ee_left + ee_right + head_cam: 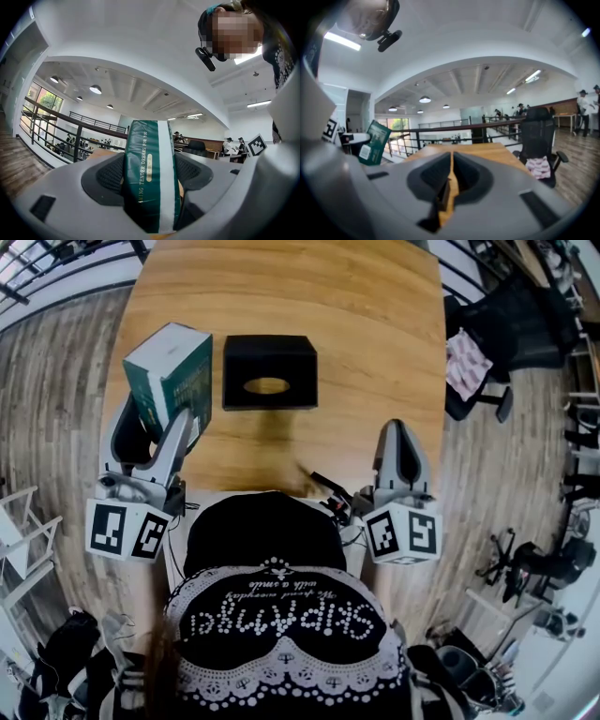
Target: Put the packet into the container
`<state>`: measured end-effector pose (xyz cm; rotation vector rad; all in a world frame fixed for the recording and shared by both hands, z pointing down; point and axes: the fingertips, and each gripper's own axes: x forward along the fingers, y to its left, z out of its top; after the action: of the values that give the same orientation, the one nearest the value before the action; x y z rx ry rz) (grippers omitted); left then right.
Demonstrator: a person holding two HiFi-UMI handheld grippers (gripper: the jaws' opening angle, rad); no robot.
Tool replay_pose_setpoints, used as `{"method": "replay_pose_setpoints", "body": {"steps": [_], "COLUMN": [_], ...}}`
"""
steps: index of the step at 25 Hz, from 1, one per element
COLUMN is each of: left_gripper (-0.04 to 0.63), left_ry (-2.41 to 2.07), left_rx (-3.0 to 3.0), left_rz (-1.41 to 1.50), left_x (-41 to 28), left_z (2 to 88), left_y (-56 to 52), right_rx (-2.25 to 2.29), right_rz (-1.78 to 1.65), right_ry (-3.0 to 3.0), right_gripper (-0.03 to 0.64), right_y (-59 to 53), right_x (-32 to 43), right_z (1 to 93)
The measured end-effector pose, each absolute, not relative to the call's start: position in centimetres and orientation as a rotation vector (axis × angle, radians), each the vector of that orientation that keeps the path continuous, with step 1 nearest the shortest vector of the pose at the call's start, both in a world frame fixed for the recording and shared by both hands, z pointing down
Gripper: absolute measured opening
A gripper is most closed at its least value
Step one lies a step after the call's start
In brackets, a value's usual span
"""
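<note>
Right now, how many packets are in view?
1. The green packet is clamped in the left tool, held up left of the black container on the table. The container's inside is mostly out of sight, so another could be hidden there.

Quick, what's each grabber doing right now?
Left gripper: shut on the green packet.
Right gripper: shut, nothing between its jaws.
</note>
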<state>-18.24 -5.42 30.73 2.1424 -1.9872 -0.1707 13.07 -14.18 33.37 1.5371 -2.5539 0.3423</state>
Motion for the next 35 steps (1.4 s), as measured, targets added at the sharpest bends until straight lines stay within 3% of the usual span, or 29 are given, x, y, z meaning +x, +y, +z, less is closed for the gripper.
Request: {"method": "replay_pose_setpoints", "body": {"steps": [18, 35], "left_gripper": [0.351, 0.351], "left_ry": [-2.023, -1.857], "left_rx": [2.181, 2.421], "left_rz": [-0.129, 0.061], "left_x": [-19.9, -17.3], "left_z": [29.1, 27.9], "left_y": [-6.3, -9.5], "right_rx": [1.553, 1.604], "right_rz": [0.370, 0.408], "right_ry": [-2.546, -2.514], "right_gripper": [0.038, 0.040], "right_y": [-14.0, -12.7], "right_x": [13.1, 14.2], "right_z": [33.6, 34.1]}}
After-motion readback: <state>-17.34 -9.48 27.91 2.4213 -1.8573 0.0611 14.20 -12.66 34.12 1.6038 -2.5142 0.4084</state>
